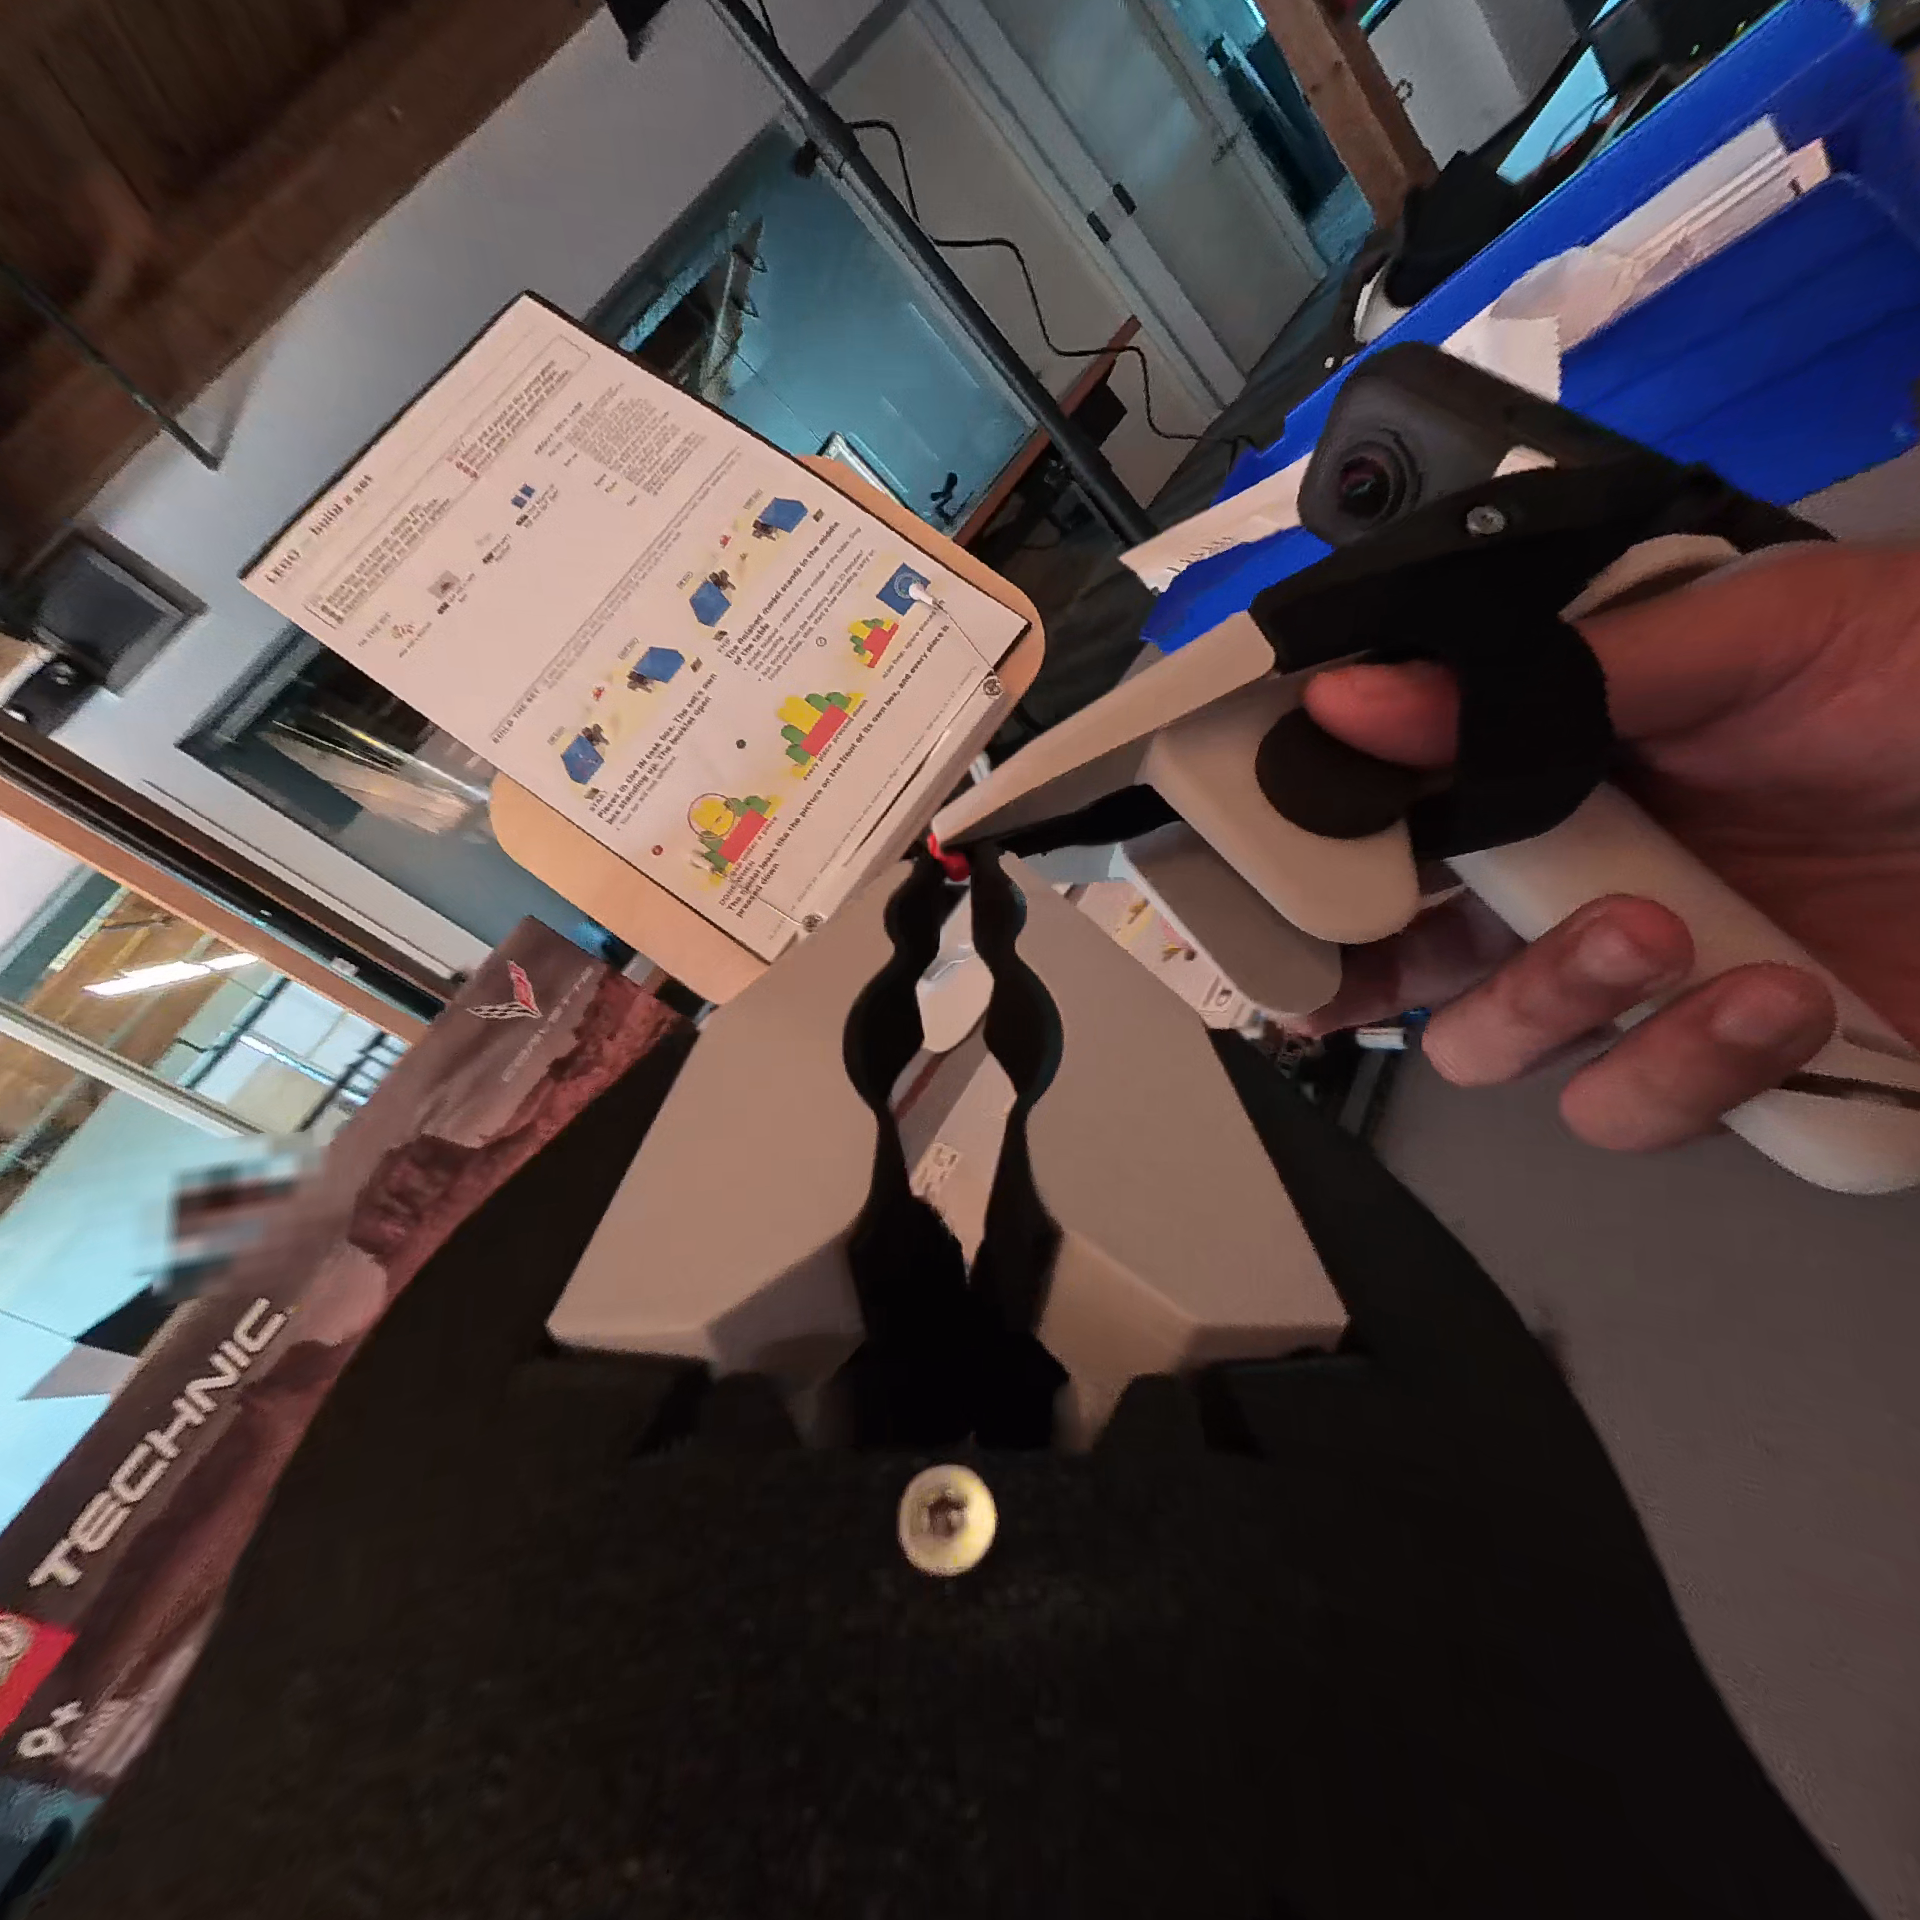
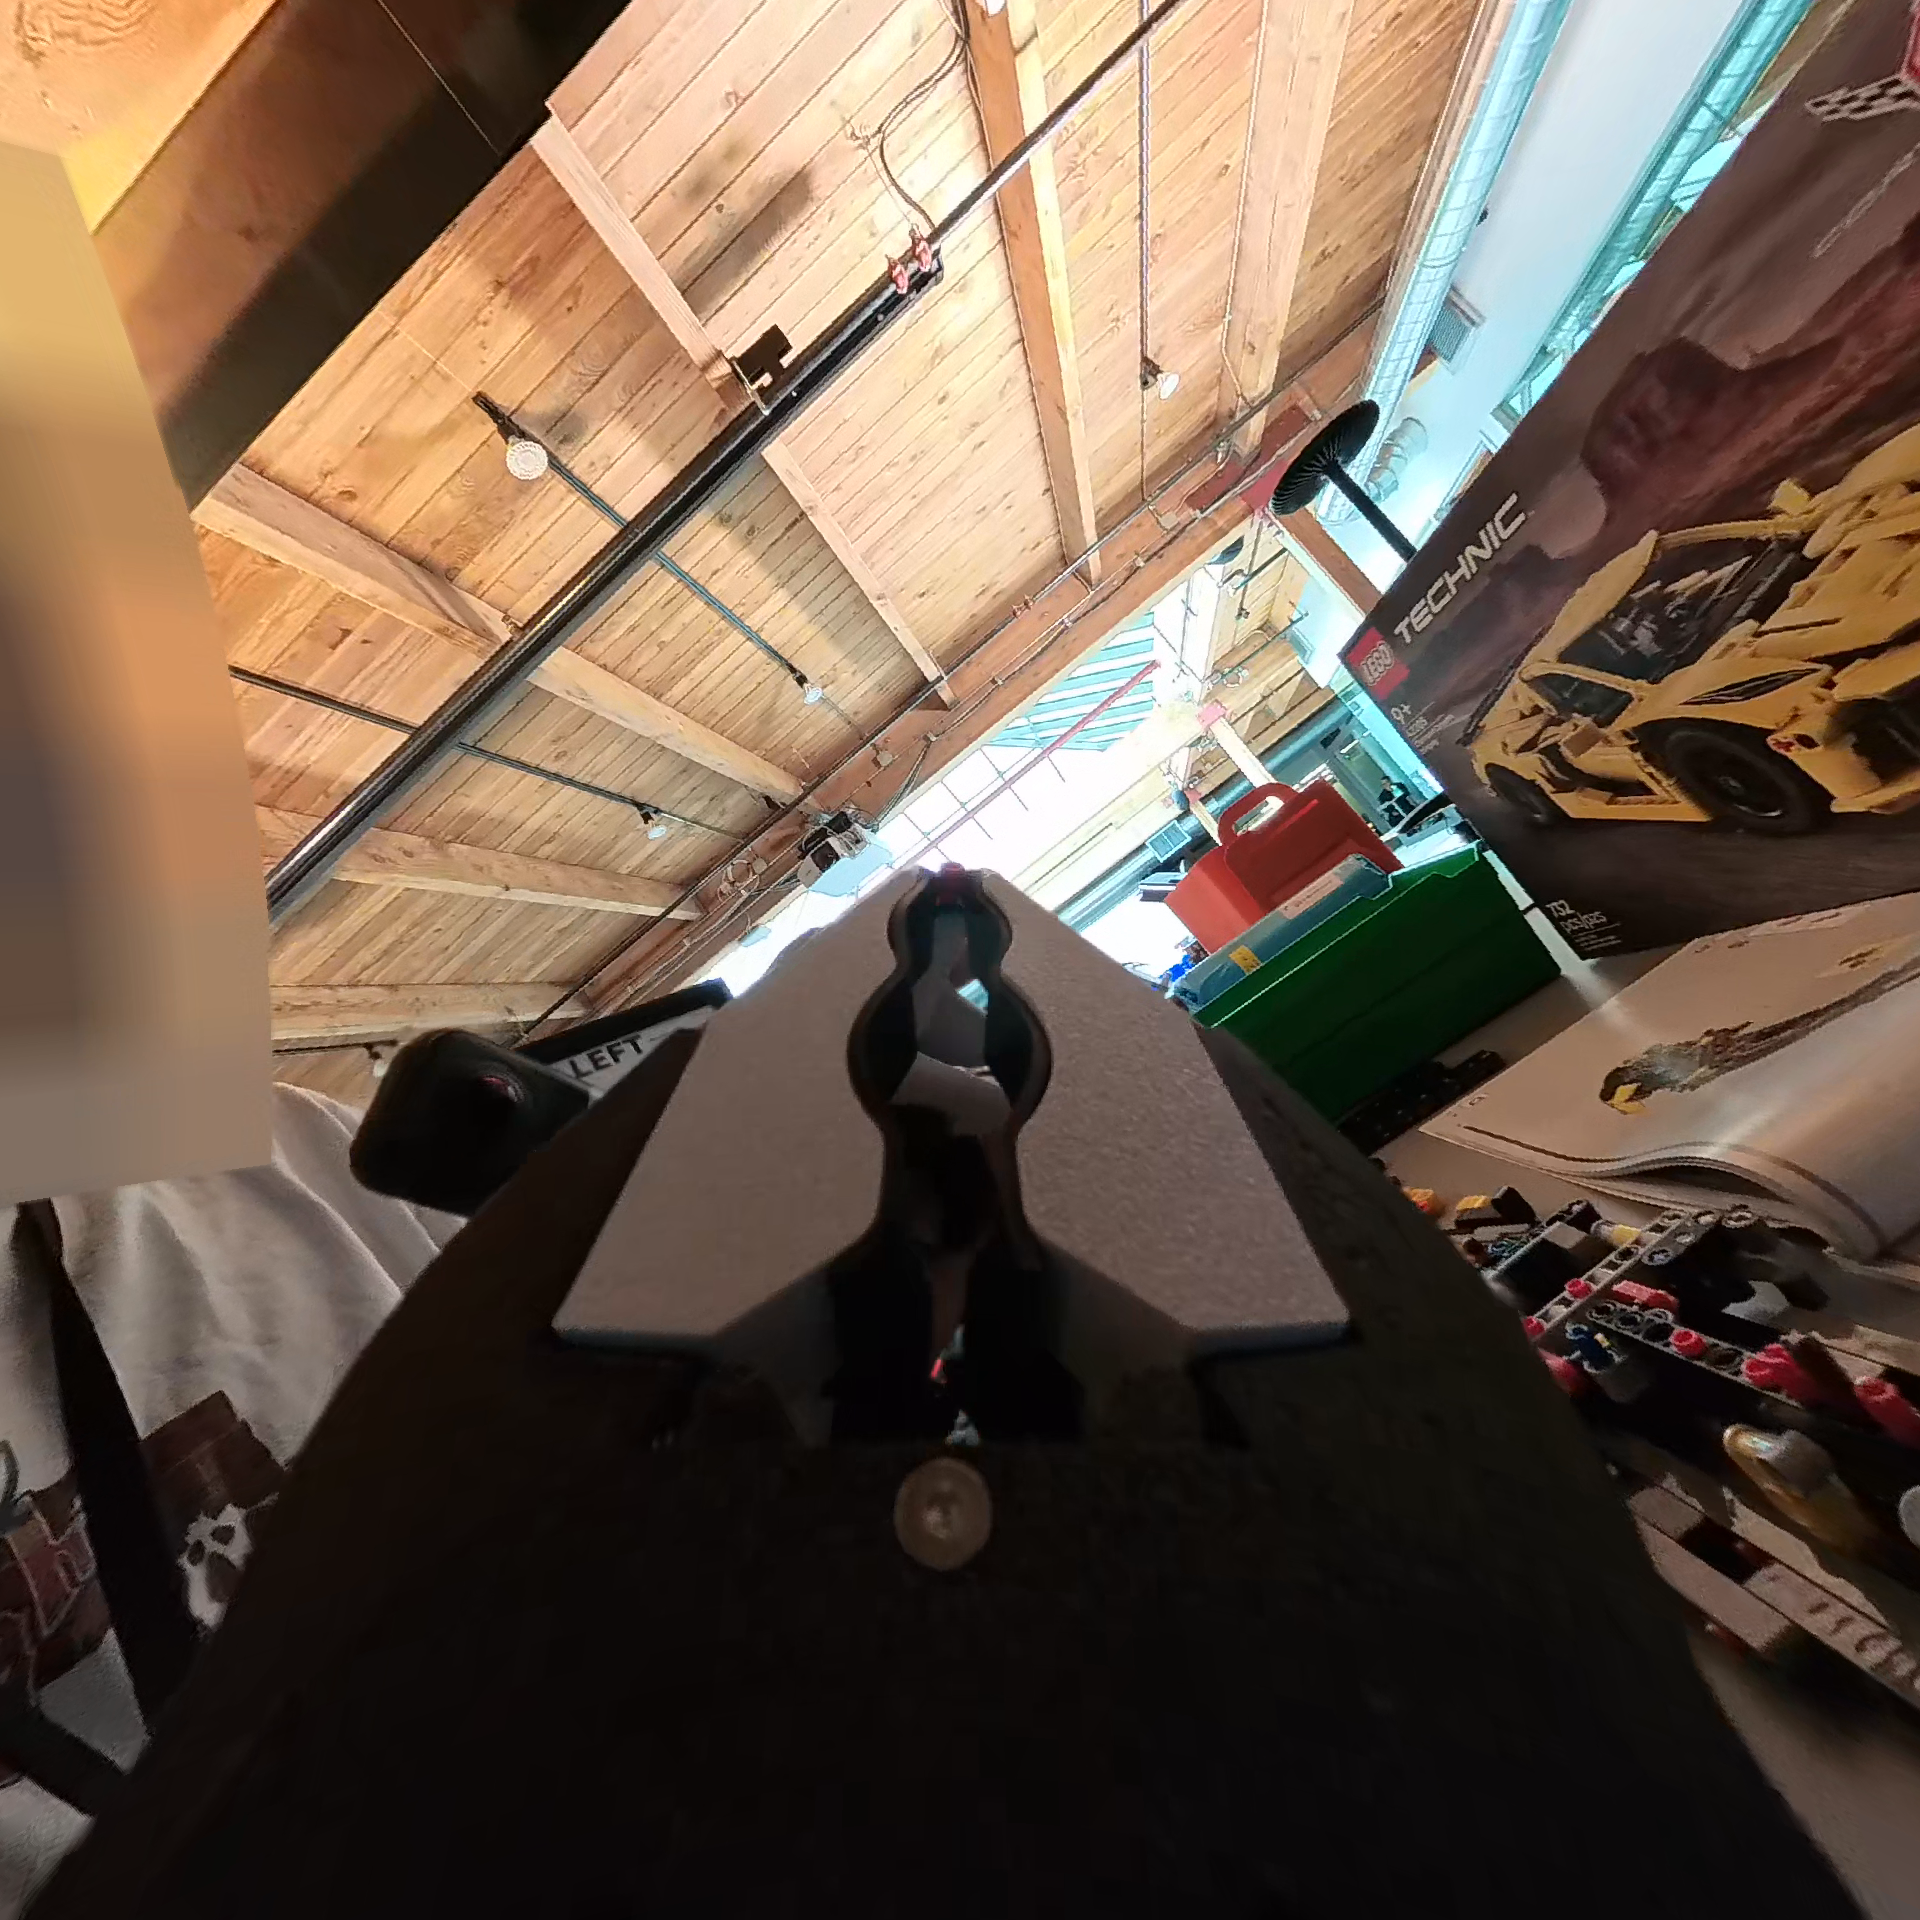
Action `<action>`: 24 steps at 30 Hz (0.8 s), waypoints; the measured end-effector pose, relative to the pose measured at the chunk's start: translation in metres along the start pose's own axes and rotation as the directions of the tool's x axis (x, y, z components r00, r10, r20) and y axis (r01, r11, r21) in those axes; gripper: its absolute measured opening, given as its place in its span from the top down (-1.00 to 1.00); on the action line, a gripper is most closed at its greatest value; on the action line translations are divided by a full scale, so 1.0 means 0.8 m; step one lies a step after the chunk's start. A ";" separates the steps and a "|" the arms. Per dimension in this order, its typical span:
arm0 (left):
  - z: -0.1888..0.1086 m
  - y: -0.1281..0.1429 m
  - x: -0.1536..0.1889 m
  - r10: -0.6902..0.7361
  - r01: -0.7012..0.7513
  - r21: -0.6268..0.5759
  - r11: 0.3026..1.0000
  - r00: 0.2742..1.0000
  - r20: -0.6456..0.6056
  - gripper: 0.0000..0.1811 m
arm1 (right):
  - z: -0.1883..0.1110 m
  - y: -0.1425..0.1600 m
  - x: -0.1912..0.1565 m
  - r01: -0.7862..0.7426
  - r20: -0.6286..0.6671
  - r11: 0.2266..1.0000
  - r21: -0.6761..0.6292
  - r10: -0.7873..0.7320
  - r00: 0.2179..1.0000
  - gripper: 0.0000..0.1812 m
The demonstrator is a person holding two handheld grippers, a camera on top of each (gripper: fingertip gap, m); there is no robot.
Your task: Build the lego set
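Where grippers (image 1: 951,857) meet, instruction sheet (image 1: 644,623) behind.

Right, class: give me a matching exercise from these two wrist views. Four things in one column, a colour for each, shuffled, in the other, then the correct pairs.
Things:
1. storage bin behind the hand
2. small piece at the tips of both grippers' fingers
3. car pictured on the set box
4. stacked crate by the table's far edge

Colours:
A. yellow
B. green
C. blue
D. red

Pairs: 1-C, 2-D, 3-A, 4-B
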State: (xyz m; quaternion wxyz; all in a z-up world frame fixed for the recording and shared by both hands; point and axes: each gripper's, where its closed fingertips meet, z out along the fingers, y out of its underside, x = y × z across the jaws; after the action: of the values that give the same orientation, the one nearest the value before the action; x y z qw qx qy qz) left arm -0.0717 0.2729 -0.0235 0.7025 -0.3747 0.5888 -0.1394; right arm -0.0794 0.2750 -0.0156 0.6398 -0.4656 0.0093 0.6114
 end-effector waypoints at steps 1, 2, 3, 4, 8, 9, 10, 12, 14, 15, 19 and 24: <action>-0.001 0.000 0.000 0.023 -0.023 0.005 1.000 1.000 0.006 0.96 | 0.000 0.001 0.000 0.008 -0.001 1.000 -0.005 -0.008 1.000 0.95; -0.002 0.000 -0.001 0.040 -0.041 0.013 0.999 0.999 0.006 0.97 | 0.000 0.002 -0.001 0.017 -0.001 1.000 -0.014 -0.017 1.000 0.95; -0.004 0.000 -0.001 0.058 -0.058 0.023 0.998 0.998 -0.002 0.97 | 0.000 0.003 -0.002 0.034 -0.003 0.999 -0.026 -0.034 0.999 0.95; -0.005 0.000 -0.001 0.067 -0.067 0.028 0.997 0.998 -0.018 0.97 | 0.000 0.005 -0.002 0.053 -0.008 0.998 -0.041 -0.053 0.999 0.95; -0.013 0.009 0.003 0.090 -0.085 0.048 0.995 0.987 -0.134 0.97 | 0.000 0.016 0.001 0.121 -0.034 0.984 -0.128 -0.126 0.991 0.95; -0.016 0.011 0.004 0.111 -0.104 0.054 0.993 0.980 -0.163 0.97 | 0.000 0.020 0.003 0.133 -0.039 0.979 -0.152 -0.141 0.989 0.95; -0.018 0.014 0.005 0.138 -0.129 0.061 0.990 0.972 -0.189 0.97 | 0.000 0.024 0.004 0.143 -0.043 0.974 -0.175 -0.153 0.987 0.95; -0.023 0.022 0.008 0.211 -0.199 0.073 0.977 0.949 -0.233 0.97 | 0.001 0.032 0.008 0.156 -0.057 0.963 -0.219 -0.172 0.983 0.96; -0.029 0.032 0.010 0.298 -0.285 0.084 0.955 0.913 -0.278 0.97 | 0.000 0.043 0.014 0.162 -0.075 0.950 -0.266 -0.188 0.979 0.96; -0.031 0.037 0.011 0.339 -0.328 0.088 0.941 0.891 -0.303 0.97 | 0.000 0.048 0.017 0.167 -0.086 0.942 -0.290 -0.199 0.976 0.96; -0.043 0.050 0.014 0.473 -0.458 0.135 0.879 0.794 -0.383 0.97 | 0.002 0.065 0.022 0.185 -0.086 0.915 -0.359 -0.230 0.969 0.95; -0.052 0.053 0.015 0.574 -0.540 0.213 0.815 0.696 -0.431 0.96 | 0.003 0.075 0.019 0.164 -0.068 0.906 -0.390 -0.206 0.976 0.95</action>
State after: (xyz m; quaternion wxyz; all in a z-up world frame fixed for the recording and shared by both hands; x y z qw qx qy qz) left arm -0.1178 0.2789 -0.0628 0.5570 -0.1080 0.8230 -0.0284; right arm -0.1246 0.2775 -0.0586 0.5905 -0.6125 -0.1199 0.5117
